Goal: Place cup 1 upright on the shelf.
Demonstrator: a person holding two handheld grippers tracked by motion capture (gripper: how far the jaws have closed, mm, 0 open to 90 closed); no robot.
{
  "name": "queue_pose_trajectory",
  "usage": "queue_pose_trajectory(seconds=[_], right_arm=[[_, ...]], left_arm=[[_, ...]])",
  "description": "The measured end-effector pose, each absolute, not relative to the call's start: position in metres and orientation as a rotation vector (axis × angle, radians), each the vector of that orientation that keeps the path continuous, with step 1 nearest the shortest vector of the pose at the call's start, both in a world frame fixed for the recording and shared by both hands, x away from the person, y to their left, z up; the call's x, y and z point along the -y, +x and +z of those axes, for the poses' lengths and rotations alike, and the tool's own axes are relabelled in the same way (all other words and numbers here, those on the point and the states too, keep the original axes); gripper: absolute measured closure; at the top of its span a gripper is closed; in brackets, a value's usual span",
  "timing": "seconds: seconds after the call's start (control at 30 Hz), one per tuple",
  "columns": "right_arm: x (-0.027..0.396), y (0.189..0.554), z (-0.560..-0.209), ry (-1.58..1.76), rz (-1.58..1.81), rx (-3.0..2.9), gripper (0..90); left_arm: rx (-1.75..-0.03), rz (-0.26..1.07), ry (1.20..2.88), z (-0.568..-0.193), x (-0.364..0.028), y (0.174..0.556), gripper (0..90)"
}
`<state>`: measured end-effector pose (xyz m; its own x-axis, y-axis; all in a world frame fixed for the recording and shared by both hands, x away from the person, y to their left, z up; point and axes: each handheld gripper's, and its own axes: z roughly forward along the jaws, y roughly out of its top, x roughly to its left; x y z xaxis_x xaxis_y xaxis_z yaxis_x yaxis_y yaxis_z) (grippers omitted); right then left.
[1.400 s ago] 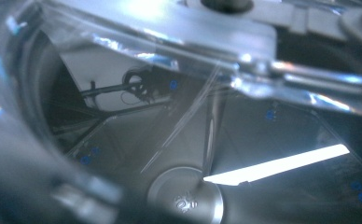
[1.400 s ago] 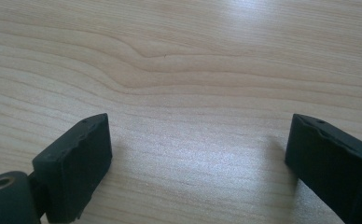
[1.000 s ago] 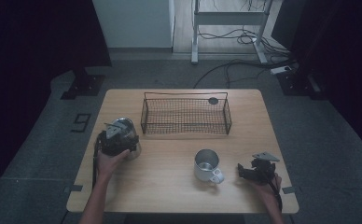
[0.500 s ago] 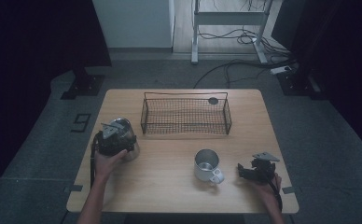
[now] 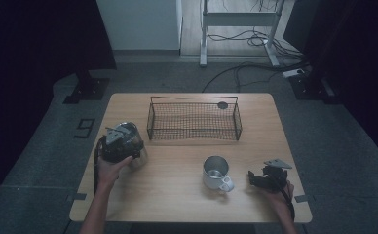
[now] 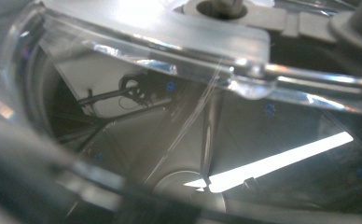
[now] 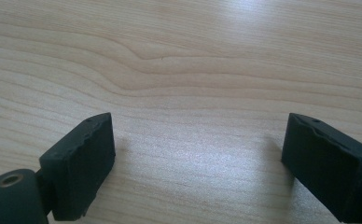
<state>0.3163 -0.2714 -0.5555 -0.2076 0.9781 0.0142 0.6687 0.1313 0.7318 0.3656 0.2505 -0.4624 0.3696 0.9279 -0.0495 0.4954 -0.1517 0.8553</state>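
Observation:
My left gripper (image 5: 119, 142) is at the table's left edge, shut on a clear glass jug (image 5: 137, 146) with a pale lid. In the left gripper view the jug's glass wall (image 6: 179, 140) and lid (image 6: 170, 23) are right against the camera. A metal mug (image 5: 215, 171) stands upright at front centre, its handle toward the right gripper. My right gripper (image 5: 256, 179) rests low over bare wood just right of the mug, apart from it. In the right gripper view the right gripper (image 7: 198, 140) is open. Its jaws have just been closing, with nothing between them.
A black wire basket (image 5: 194, 139) stands across the back middle of the wooden table (image 5: 177, 204), with a small dark disc (image 5: 222, 105) behind its right end. Cables and a metal stand's legs lie on the floor beyond the table.
The left hand with the jug has shifted slightly to the left. The right hand has stayed in place.

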Motion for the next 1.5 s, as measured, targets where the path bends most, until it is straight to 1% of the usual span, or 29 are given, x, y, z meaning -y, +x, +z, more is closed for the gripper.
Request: queue_pose_trajectory(seconds=[0.23,0.37,0.8,1.5], right_arm=[[0.272,0.317,-0.556,1.581,0.862,-1.935,10.0],[0.272,0.317,-0.556,1.581,0.861,-1.934,10.2],[0.272,0.317,-0.556,1.577,0.863,-1.932,11.8],[0.272,0.317,-0.555,1.581,0.862,-1.926,12.6]], left_arm=[[-1.214,0.614,1.785,-0.453,-0.246,0.362,4.1],[-1.202,0.644,1.8,-0.447,-0.242,0.361,4.1],[-1.196,0.649,1.776,-0.427,-0.238,0.359,4.1],[-1.188,0.649,1.752,-0.408,-0.233,0.361,4.1]])
